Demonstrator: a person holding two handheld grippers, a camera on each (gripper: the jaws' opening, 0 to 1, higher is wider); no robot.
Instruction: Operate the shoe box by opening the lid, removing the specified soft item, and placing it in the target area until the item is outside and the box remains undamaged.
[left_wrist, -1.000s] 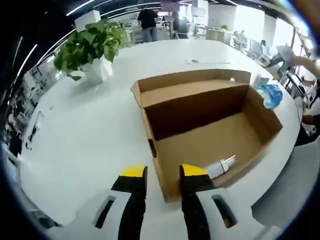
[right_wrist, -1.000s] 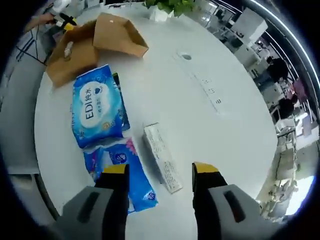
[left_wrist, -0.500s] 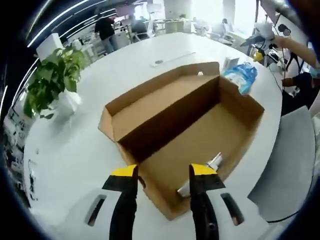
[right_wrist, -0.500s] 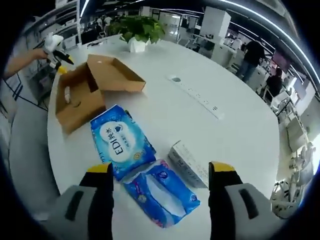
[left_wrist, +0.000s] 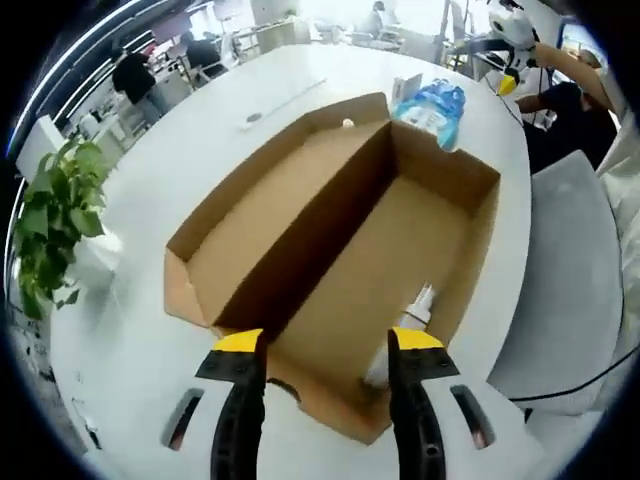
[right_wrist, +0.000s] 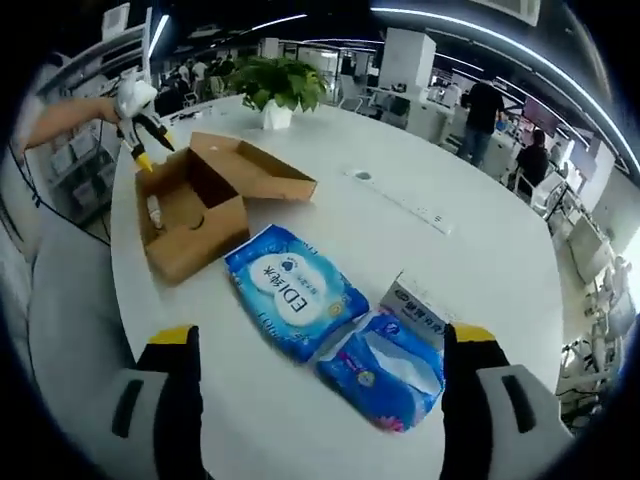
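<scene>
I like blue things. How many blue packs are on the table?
2: the big wipes pack in the middle, and the smaller tissue pack beside it, near the right gripper. Others may be hidden.

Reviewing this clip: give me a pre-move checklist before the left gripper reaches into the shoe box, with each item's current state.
1. Lid open: ok, the shoe box gapes, flap folded back.
2. Item reachable: ok, a white tube lies inside by the near wall.
3. Left gripper ready: ok, open, empty, above the box's near end.
4. Right gripper clear: ok, open over the blue packs.
5. Tube soft: cannot tell.
6. Box undamaged: ok, no tears seen.
</scene>
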